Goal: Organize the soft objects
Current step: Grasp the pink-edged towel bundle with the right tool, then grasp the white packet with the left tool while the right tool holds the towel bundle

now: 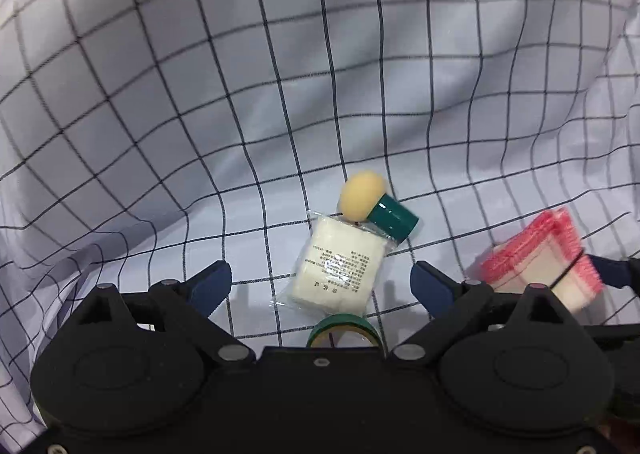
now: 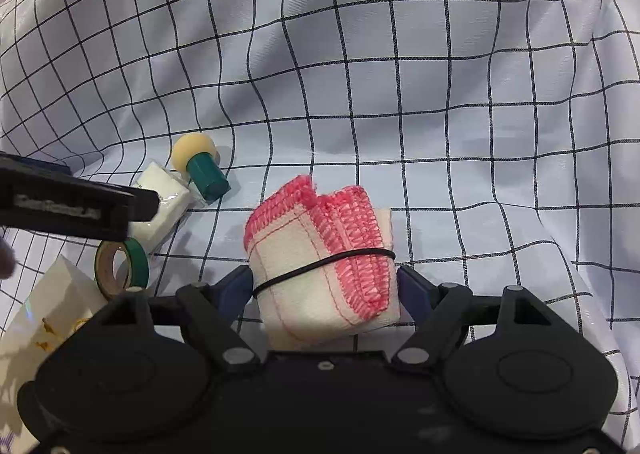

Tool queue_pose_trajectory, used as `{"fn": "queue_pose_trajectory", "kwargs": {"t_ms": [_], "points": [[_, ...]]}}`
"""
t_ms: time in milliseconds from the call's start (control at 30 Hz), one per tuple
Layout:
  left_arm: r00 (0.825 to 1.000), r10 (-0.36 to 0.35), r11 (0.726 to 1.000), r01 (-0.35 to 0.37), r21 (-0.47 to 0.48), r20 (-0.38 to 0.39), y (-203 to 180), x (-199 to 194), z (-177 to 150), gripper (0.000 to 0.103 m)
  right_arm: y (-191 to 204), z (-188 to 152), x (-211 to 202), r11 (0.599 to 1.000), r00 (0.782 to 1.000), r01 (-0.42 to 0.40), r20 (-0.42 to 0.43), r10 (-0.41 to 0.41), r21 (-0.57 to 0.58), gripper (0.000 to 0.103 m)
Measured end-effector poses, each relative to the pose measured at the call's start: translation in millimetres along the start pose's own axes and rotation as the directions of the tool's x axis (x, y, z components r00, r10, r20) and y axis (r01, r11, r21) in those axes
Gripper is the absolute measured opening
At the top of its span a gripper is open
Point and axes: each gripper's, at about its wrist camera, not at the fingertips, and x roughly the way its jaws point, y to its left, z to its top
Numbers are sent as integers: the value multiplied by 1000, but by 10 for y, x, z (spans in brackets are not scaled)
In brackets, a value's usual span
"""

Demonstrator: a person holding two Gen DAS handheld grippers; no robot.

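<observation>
Pink-edged folded cloths (image 2: 324,254), bound by a black band, are clamped by the right gripper (image 2: 325,286), while the left gripper (image 1: 320,282) is held wide, touching nothing.

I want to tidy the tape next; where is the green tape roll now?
In the right wrist view the green tape roll stands on edge at lower left, just before the white packet; in the left wrist view it sits between the open left gripper's fingers.
</observation>
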Motion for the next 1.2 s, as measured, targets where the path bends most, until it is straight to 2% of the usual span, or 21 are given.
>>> {"fn": "queue_pose_trajectory", "kwargs": {"t_ms": [100,200,267,367,400,467,500,533,700,933,1200], "points": [[999,-22,1000,22,-12,-40,19,133,13,93,0,4,26,1000,1000,13,7,-13,-3,86],[997,-29,999,27,-36,-72,60,264,15,93,-10,21,89,1000,1000,0,-13,0,3,86],[996,-31,999,28,-47,-80,89,327,22,93,-20,35,130,1000,1000,-15,-27,15,7,84],[994,-46,997,39,-63,-103,123,411,24,93,-28,51,173,998,997,-59,-53,59,15,74],[993,-45,997,39,-63,-105,124,434,19,89,-22,50,174,998,996,-68,-56,69,16,74],[993,-49,997,43,-63,-104,116,460,-1,70,-5,53,166,998,997,-67,-48,68,5,72],[992,-61,996,53,-72,-112,130,504,15,56,5,53,154,998,997,-67,-44,67,-6,71],[991,-69,995,59,-83,-118,134,520,7,54,14,51,138,998,997,-66,-37,66,-16,71],[995,-77,995,72,-69,-69,100,429,-3,50,-51,68,-50,999,999,-49,17,49,-19,70],[995,-99,994,100,-41,13,-34,25,91,50,-283,43,-441,1000,997,-2,83,-1,29,70],[975,-204,978,201,50,84,-562,-477,193,50,-674,-205,-928,993,989,83,114,-93,89,70]]}}
